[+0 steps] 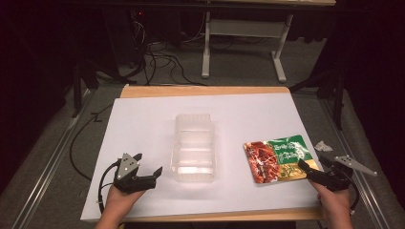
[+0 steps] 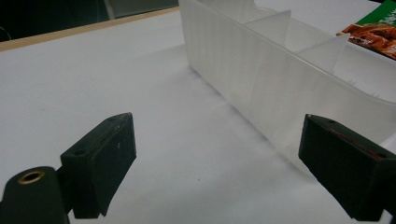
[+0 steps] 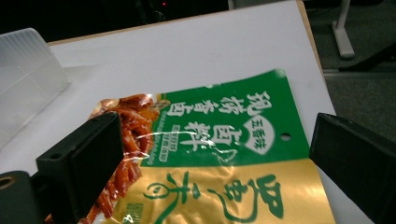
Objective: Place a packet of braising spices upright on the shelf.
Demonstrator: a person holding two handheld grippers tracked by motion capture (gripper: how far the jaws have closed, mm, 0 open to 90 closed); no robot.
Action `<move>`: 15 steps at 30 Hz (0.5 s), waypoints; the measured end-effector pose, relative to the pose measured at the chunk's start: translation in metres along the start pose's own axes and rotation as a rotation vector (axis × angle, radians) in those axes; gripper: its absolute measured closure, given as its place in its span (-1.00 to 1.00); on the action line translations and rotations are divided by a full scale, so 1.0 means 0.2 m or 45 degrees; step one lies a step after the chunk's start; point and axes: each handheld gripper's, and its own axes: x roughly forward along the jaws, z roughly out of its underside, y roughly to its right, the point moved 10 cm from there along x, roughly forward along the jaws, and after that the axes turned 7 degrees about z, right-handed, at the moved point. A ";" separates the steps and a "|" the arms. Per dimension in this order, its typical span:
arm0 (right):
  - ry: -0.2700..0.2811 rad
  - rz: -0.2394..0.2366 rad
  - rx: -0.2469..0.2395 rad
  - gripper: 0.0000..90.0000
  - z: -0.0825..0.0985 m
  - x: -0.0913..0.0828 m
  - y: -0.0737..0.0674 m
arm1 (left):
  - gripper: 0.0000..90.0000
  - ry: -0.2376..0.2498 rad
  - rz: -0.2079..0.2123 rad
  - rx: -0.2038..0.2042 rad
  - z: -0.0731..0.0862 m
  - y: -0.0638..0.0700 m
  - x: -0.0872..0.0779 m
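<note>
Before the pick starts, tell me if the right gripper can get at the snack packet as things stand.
Probably yes. The right gripper sits at the near right edge of the snack packet with its jaws open. The packet lies flat on the white table, apart from the clear plastic box, with nothing between.

We see a desk (image 1: 143, 91) with a wooden edge, covered by a white sheet (image 1: 143, 124). On the sheet, near the middle, stands a clear plastic container (image 1: 193, 148) with inner dividers. To its right a green, gold and red food pouch (image 1: 279, 157) lies flat. A small crumpled scrap (image 1: 323, 145) lies just beyond the pouch.
</note>
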 end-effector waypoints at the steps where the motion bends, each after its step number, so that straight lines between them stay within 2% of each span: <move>1: 0.000 0.000 0.000 -0.93 0.00 0.00 0.00 | -0.74 0.000 0.000 0.000 0.00 0.00 0.00; 8: -0.055 0.022 0.124 -0.83 0.05 -0.01 0.09 | -0.74 -0.016 -0.007 0.017 0.00 0.01 0.03; 15: -0.096 0.024 0.162 -0.77 0.08 -0.01 0.11 | -0.74 -0.030 -0.008 0.018 0.01 0.03 0.04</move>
